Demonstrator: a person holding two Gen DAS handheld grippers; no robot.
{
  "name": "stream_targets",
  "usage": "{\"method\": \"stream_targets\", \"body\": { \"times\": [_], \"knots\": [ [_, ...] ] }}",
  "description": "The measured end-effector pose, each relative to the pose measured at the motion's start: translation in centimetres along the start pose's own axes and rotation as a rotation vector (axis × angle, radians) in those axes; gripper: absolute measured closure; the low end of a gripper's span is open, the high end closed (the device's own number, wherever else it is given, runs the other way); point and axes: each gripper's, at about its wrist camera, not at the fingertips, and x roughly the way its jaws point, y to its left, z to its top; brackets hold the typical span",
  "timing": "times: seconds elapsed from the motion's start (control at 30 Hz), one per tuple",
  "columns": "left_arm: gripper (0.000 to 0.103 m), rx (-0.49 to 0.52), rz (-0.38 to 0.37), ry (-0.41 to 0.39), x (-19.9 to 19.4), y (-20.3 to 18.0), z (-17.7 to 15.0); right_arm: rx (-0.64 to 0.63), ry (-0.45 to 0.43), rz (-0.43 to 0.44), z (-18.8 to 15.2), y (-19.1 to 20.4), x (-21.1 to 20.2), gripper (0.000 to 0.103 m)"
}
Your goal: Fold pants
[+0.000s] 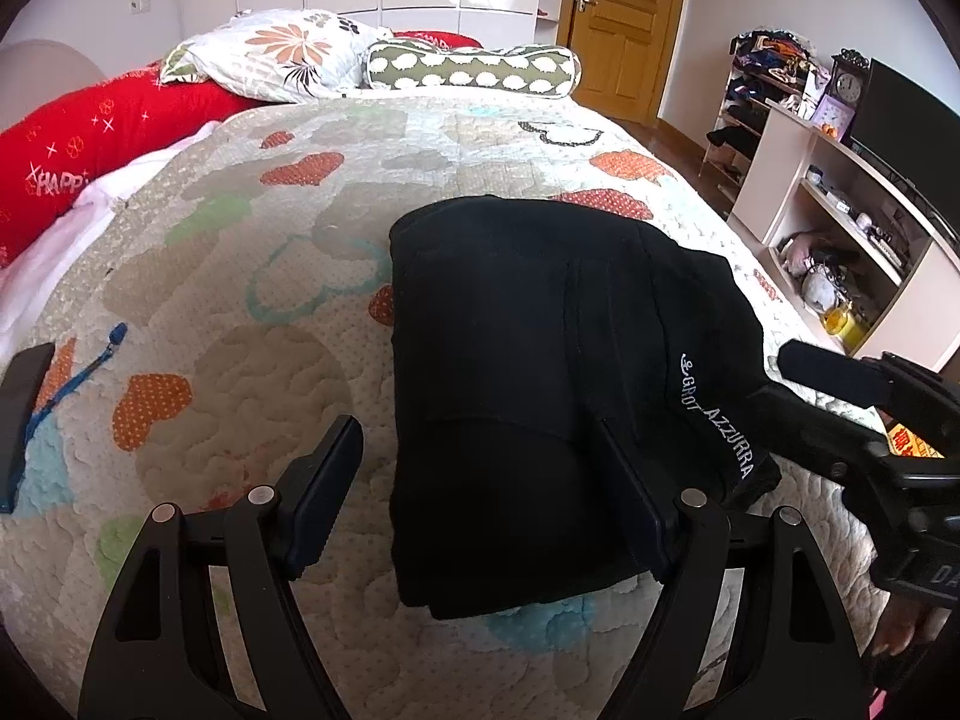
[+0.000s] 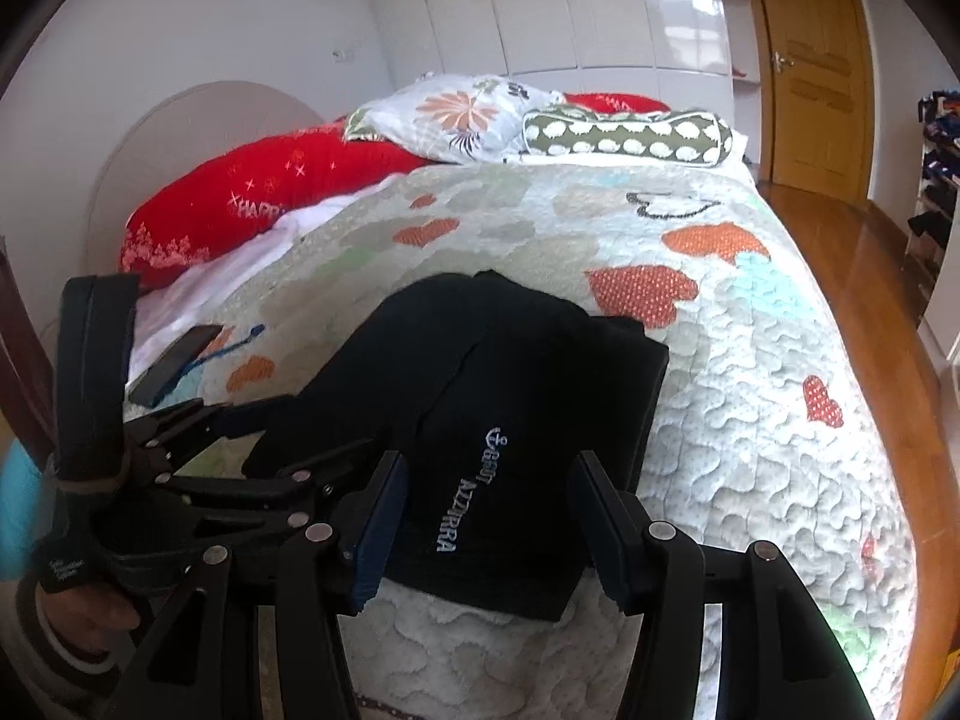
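Note:
Black pants lie folded into a thick rectangle on the quilted bed cover, white lettering on the right side. They also show in the right wrist view. My left gripper is open, its jaws standing either side of the pants' near left edge, holding nothing. My right gripper is open over the near edge of the pants by the lettering, holding nothing. In the left wrist view it is at the right of the pants; in the right wrist view the left one is at the left.
A dark phone and a blue pen lie on the cover left of the pants. Pillows and a red cushion are at the bed's head. A TV stand with shelves stands right of the bed.

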Motion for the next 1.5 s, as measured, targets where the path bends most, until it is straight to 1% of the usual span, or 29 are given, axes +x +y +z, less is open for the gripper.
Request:
{"method": "stream_targets", "body": {
  "times": [0.07, 0.17, 0.27, 0.47, 0.63, 0.73, 0.83, 0.87, 0.97, 1.1, 1.2, 1.27, 1.3, 1.33, 1.37, 1.5],
  "knots": [
    [0.024, 0.0, -0.001, 0.002, 0.3, 0.1, -0.1, 0.001, 0.018, -0.004, -0.2, 0.0, 0.6, 0.048],
    [0.024, -0.011, -0.016, 0.01, 0.6, 0.2, -0.1, 0.0, 0.058, -0.034, -1.0, -0.4, 2.0, 0.048],
    [0.024, -0.005, -0.014, 0.003, 0.7, 0.0, -0.2, 0.01, 0.052, -0.062, -1.5, -1.0, 2.3, 0.048],
    [0.024, -0.006, -0.014, 0.002, 0.7, -0.1, -0.3, 0.035, 0.063, -0.054, -1.2, -1.5, 2.0, 0.047],
    [0.024, -0.004, -0.022, -0.019, -0.1, 0.1, 0.4, 0.066, 0.048, -0.027, -0.6, -1.6, 1.4, 0.047],
    [0.024, -0.041, -0.057, -0.041, -0.8, 1.3, 1.3, 0.086, 0.037, -0.021, -0.2, -2.0, 1.3, 0.047],
    [0.024, -0.072, -0.089, -0.03, -0.8, 2.6, 2.1, 0.149, 0.029, -0.027, 0.0, -3.2, 1.4, 0.042],
    [0.024, -0.08, -0.1, -0.021, -0.7, 3.0, 2.3, 0.19, 0.033, -0.008, 0.0, -3.9, 1.5, 0.042],
    [0.024, -0.099, -0.132, -0.002, -0.1, 3.9, 2.8, 0.251, 0.04, 0.04, 0.1, -5.4, 2.0, 0.038],
    [0.024, -0.145, -0.208, 0.048, 1.4, 5.0, 3.1, 0.287, 0.072, 0.062, 0.2, -6.8, 3.4, 0.037],
    [0.024, -0.174, -0.253, 0.074, 2.6, 5.5, 3.0, 0.3, 0.088, 0.128, 0.3, -7.4, 4.6, 0.036],
    [0.023, -0.169, -0.261, 0.094, 3.4, 5.3, 3.1, 0.283, 0.079, 0.158, 0.4, -7.3, 5.3, 0.034],
    [0.021, -0.164, -0.262, 0.101, 3.8, 5.1, 3.2, 0.275, 0.078, 0.165, 0.4, -7.2, 5.6, 0.033],
    [0.017, -0.159, -0.261, 0.105, 4.1, 4.9, 3.2, 0.27, 0.078, 0.175, 0.5, -7.1, 5.9, 0.033],
    [0.016, -0.154, -0.258, 0.107, 4.4, 4.7, 3.3, 0.268, 0.077, 0.184, 0.6, -7.0, 6.2, 0.032],
    [0.015, -0.126, -0.241, 0.112, 5.0, 4.0, 3.6, 0.259, 0.069, 0.206, 0.9, -6.7, 7.3, 0.027]
  ]
}}
